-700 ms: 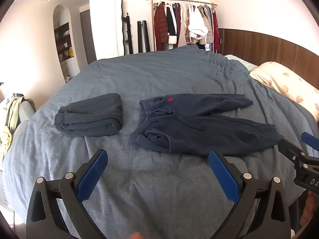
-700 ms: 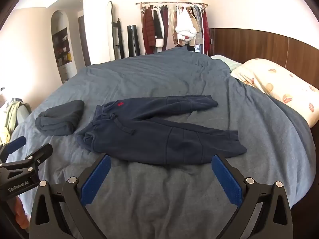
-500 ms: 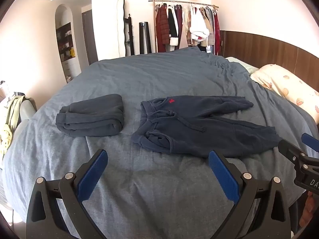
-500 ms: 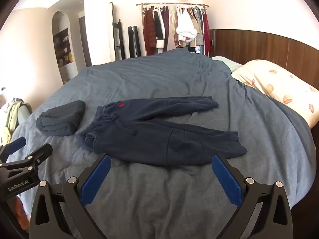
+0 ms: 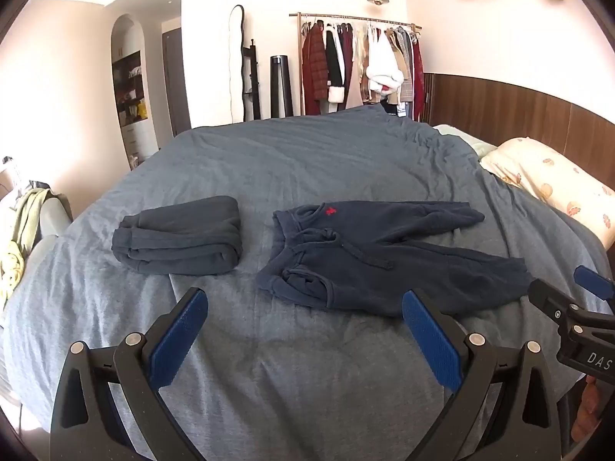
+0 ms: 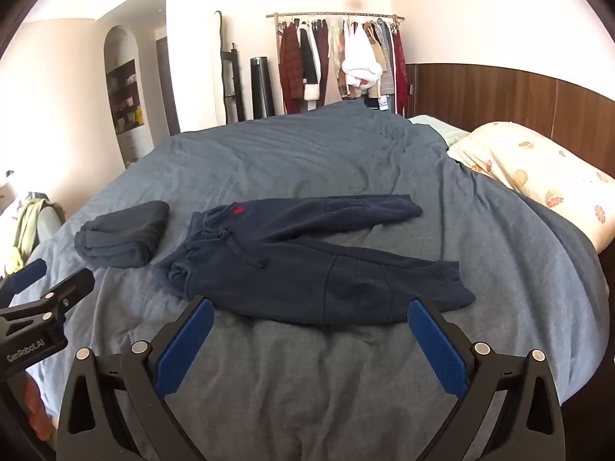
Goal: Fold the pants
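Observation:
Navy sweatpants (image 5: 384,257) with a red logo lie spread flat on the blue bed cover, waistband to the left, both legs reaching right; they also show in the right wrist view (image 6: 307,265). My left gripper (image 5: 303,326) is open and empty, hovering above the cover just in front of the waistband. My right gripper (image 6: 307,334) is open and empty, in front of the near leg. Each gripper shows at the edge of the other's view.
A folded dark grey garment (image 5: 180,234) lies left of the pants. A floral pillow (image 6: 538,176) rests at the right by the wooden headboard. A clothes rack (image 5: 361,65) stands behind the bed. A chair with green cloth (image 5: 23,230) is at the left.
Both views have shifted slightly, the pants sitting a little lower in the frames. The pants and folded garment have not moved. Both grippers stay open.

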`<state>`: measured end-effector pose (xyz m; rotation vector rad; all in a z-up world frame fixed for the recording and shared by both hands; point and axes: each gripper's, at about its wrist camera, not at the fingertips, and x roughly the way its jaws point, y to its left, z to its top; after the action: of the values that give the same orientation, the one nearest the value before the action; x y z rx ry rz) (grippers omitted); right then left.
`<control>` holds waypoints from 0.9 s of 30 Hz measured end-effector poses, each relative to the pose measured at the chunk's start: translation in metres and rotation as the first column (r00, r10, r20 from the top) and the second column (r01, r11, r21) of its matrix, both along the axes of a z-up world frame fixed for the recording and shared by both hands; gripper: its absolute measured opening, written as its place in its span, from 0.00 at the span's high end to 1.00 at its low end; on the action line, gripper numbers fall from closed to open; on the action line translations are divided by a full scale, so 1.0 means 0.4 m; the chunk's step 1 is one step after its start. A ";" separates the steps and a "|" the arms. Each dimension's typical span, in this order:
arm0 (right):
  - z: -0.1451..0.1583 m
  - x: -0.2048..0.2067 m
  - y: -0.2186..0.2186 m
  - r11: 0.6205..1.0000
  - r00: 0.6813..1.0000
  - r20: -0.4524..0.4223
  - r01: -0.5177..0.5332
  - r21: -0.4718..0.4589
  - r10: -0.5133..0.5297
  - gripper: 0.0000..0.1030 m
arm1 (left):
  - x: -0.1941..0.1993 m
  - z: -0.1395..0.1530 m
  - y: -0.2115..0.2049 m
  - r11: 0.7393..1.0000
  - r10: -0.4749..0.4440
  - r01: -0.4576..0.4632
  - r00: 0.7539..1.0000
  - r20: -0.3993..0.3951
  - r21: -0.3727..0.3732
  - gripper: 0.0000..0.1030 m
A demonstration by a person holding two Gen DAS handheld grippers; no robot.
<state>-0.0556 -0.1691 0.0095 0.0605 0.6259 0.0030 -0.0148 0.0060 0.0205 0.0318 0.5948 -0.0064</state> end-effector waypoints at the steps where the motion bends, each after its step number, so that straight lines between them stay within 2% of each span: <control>1: 0.000 0.000 0.000 1.000 1.000 0.000 -0.001 0.000 0.001 0.01 | -0.001 0.000 0.000 1.000 0.000 0.000 1.000 0.002 -0.001 0.00; 27: 0.008 0.001 0.002 1.000 1.000 0.009 -0.008 -0.002 0.008 0.01 | -0.009 0.016 -0.001 1.000 0.000 0.000 1.000 0.026 0.007 0.00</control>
<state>-0.0553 -0.1681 0.0128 0.0565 0.6169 0.0101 -0.0185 0.0055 0.0269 0.0382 0.5690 -0.0038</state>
